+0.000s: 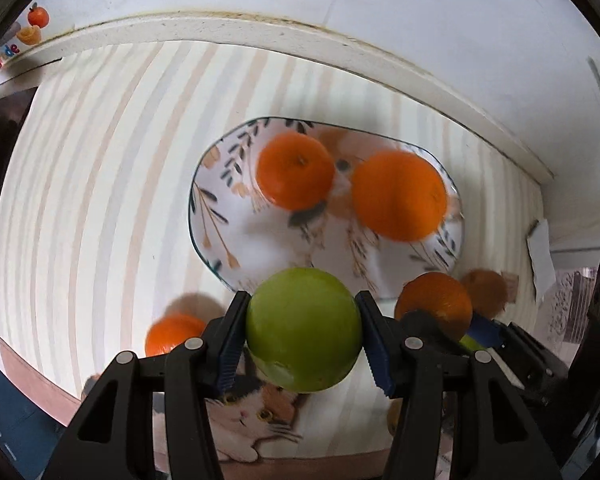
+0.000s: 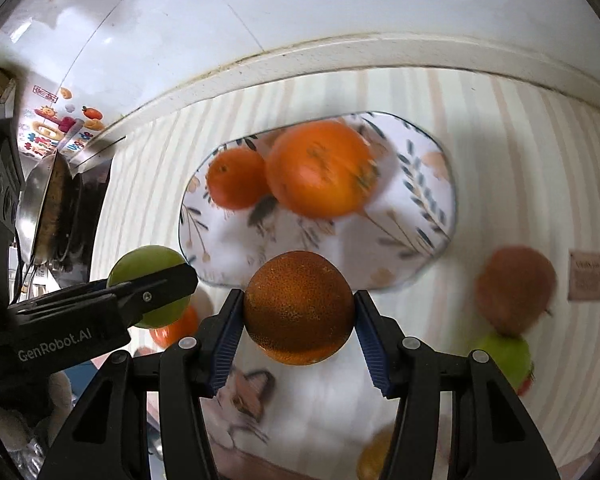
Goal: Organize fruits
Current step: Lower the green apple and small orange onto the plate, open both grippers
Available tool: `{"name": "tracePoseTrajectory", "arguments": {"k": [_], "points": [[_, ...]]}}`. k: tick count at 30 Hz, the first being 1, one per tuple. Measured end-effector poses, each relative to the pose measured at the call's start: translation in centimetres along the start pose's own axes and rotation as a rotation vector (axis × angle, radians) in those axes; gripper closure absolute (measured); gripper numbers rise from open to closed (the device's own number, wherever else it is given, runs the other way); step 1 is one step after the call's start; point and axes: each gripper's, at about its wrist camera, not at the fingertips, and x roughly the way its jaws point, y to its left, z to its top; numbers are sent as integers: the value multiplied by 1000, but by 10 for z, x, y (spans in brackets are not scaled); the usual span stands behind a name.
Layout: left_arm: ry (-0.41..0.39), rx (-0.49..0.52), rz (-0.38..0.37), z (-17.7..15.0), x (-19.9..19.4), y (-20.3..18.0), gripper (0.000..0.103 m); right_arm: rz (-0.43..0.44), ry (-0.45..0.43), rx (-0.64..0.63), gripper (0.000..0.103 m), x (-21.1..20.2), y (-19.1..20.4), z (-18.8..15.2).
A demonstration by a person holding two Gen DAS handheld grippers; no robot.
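From the left wrist camera, the left gripper [image 1: 303, 330] has its jaws clenched on a green apple [image 1: 303, 328], which is lifted above the near edge of the floral plate [image 1: 216, 216]. The plate sits on a striped cloth [image 1: 100, 184] covering the bench, and 2 oranges lie in it: a smaller orange [image 1: 295, 171] toward the far left and a larger orange [image 1: 399, 195] to its right, the 2 close together. On the cloth to the near left, partly behind the gripper's left finger, is another orange fruit [image 1: 172, 334]. At the right, the dark-skinned orange [image 1: 436, 302] shows just off the plate's near right edge, held in the right gripper [image 1: 452, 324]

From the right wrist camera, the right gripper [image 2: 299, 312] has its jaws clenched on the dark-skinned orange [image 2: 299, 306], raised over the near rim of the floral plate [image 2: 428, 216]. The smaller orange [image 2: 236, 178] and the larger orange [image 2: 320, 168] touch each other in the far left part of the plate. At the left, the left gripper [image 2: 152, 292] carries the green apple [image 2: 150, 284], with the orange fruit [image 2: 174, 330] just below it on the cloth. On the cloth to the right, well apart from the plate, a blurred reddish-brown fruit [image 2: 516, 290] sits just beyond a second green apple [image 2: 506, 356]. A yellow fruit [image 2: 374, 458] shows near the bottom edge, partly hidden by the gripper's right finger
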Motion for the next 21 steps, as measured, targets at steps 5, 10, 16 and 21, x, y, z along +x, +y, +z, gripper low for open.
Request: {"name": "tracePoseTrajectory", "arguments": {"k": [5,10,16,21], "points": [[58,-30,20,27,23,17,53,-20,29,-30,46,38,19,13],[103,-42,38,43,41,28,53,-25,45,-31,46,60,26,18],[144,-58,54,49,53,35,52,-6,65,12,45,73,23,22],[171,-60,31,48,60,39,49,-4,101,57,28,76,17,24]]}}
